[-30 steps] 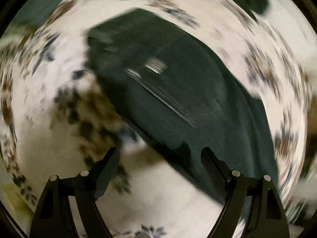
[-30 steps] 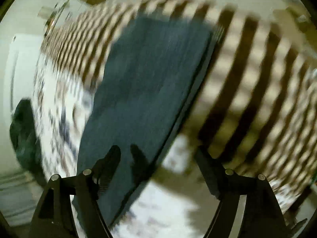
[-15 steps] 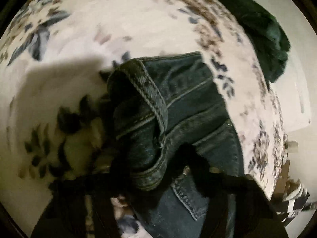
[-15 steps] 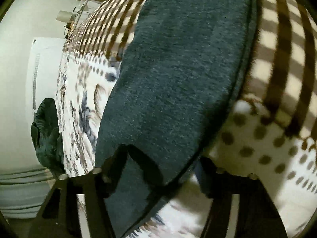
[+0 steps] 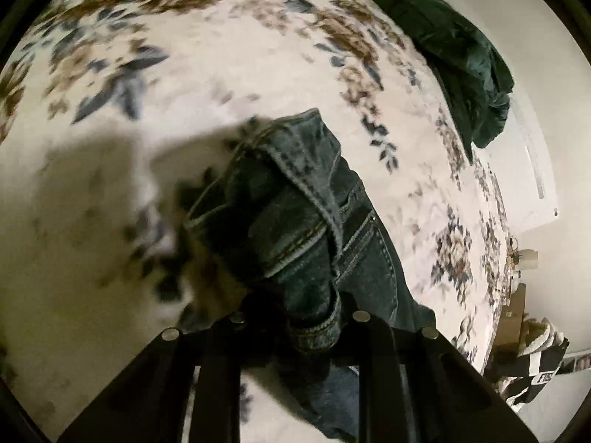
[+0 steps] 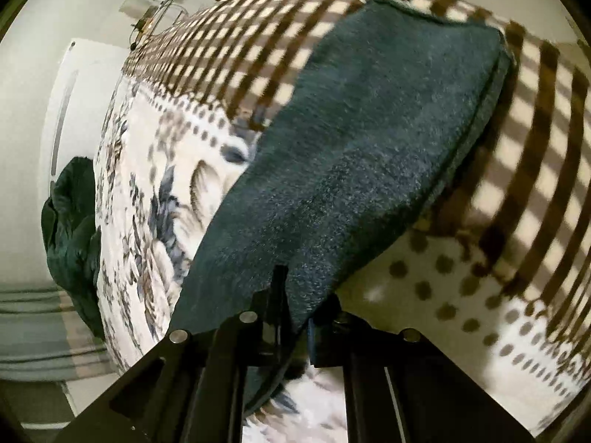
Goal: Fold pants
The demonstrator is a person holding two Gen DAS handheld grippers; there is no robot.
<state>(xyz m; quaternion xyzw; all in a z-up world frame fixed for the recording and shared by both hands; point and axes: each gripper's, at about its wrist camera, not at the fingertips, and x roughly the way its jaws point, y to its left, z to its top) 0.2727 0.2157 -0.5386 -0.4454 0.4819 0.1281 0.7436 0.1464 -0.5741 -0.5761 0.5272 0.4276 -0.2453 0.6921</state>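
The dark blue jeans [image 5: 295, 221] hang bunched from my left gripper [image 5: 306, 317], which is shut on the waistband end above the floral bedspread [image 5: 229, 59]. In the right wrist view the jeans leg [image 6: 369, 140] stretches away flat over the bed, and my right gripper [image 6: 299, 310] is shut on its near edge. The cloth hides both grippers' fingertips.
A dark green garment [image 5: 461, 55] lies at the bed's far edge by the white wall; it also shows in the right wrist view [image 6: 70, 221]. A brown-and-cream checked blanket [image 6: 535, 129] covers the bed beyond the leg. A black-and-white item [image 5: 535, 365] sits beside the bed.
Both grippers were open above the jeans a second ago. They have since closed on the denim and lifted it, the left bunching the waistband, the right raising the leg edge.
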